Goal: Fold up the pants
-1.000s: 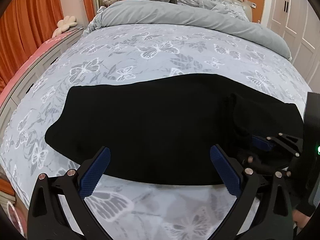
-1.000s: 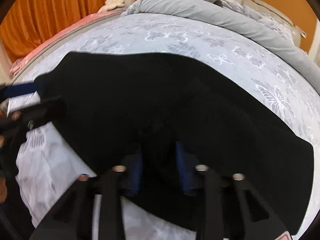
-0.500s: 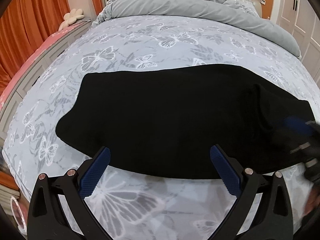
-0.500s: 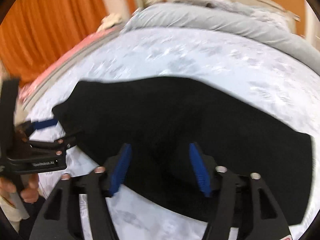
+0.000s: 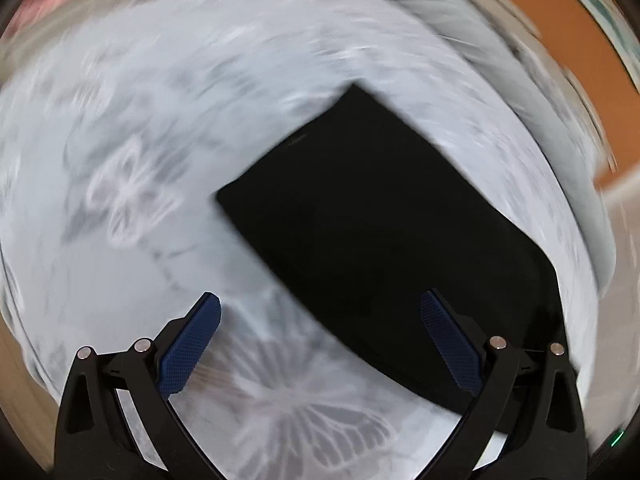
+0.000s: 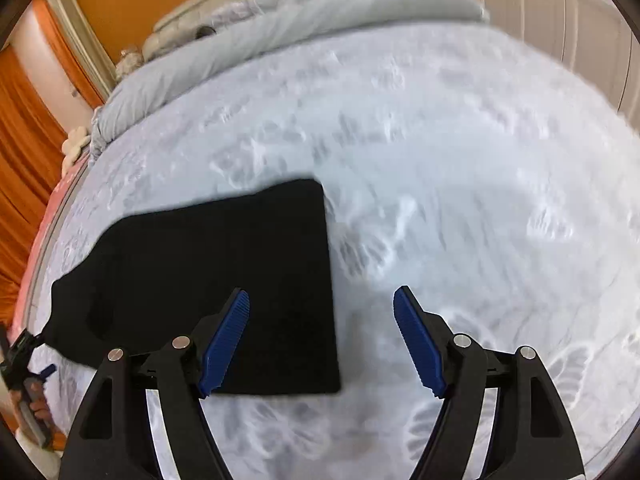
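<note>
Blurring the bedspread (image 5: 120,160), both hand-held grippers (image 5: 320,316) (image 6: 322,312) gape empty, right opening, over black pants (image 6: 224,264)

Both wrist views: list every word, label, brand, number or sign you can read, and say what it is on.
None can be read.
Black pants: no label or print shows.
Butterfly bedspread: pattern only, no lettering.
Left gripper and right gripper: no marking legible on the fingers; the right gripper's jaws are opening, nothing between them.
Left wrist view: too motion-blurred for any small text.
</note>
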Motion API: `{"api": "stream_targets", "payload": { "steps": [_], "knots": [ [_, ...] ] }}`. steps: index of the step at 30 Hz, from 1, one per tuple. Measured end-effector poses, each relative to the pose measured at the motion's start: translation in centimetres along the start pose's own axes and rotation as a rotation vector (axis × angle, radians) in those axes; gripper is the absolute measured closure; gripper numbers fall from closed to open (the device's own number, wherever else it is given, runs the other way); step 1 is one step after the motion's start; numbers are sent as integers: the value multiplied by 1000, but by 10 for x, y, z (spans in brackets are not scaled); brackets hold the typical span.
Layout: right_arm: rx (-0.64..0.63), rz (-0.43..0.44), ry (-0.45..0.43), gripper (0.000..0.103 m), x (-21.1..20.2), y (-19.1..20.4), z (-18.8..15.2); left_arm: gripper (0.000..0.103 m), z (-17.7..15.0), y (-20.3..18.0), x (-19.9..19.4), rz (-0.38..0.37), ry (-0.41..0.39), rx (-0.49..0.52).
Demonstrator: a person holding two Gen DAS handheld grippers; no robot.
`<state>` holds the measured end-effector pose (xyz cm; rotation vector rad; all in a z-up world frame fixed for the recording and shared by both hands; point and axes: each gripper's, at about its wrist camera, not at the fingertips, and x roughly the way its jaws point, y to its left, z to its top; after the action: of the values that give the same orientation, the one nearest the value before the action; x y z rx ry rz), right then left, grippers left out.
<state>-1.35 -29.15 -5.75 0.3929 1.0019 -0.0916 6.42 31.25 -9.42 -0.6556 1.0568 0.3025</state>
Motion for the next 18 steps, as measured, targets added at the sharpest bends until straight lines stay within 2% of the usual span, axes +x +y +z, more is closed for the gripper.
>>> {"api": "stream_targets", "payload": {
  "steps": [2,4,5,6,7,8,9,10,11,12,13,14,18],
  "knots": [
    [9,46,47,30,8,-1,-12,5,1,4,10,-4,26,-33],
    [18,83,101,30,24,3,-21,5,-1,-8,13,49,-14,8],
    [27,95,111,29,29,4,-26,5,-2,-15,15,55,-25,39],
    [28,99,105,32,32,7,-29,5,-5,-23,19,60,-28,72],
    [5,89,80,55,32,12,-31,5,-6,-28,22,73,-37,94],
    [-20,116,77,65,33,17,-32,7,-8,-32,24,69,-45,107],
    [-15,134,73,76,32,21,-30,21,-7,-38,27,47,-46,126],
    [-1,143,63,80,28,21,-29,41,-6,-43,26,62,-64,134],
    [3,158,56,82,22,23,-27,55,-5,-44,22,57,-89,129],
    [7,174,41,83,14,22,-25,84,-2,-41,22,-4,-73,109],
    [10,208,25,84,2,23,-23,86,2,-35,22,-65,-42,70],
    [12,225,18,84,-7,22,-21,86,4,-31,17,-86,-37,38],
    [4,280,-16,86,-56,8,-21,87,-1,-35,-19,-156,-49,86]
  ]
}}
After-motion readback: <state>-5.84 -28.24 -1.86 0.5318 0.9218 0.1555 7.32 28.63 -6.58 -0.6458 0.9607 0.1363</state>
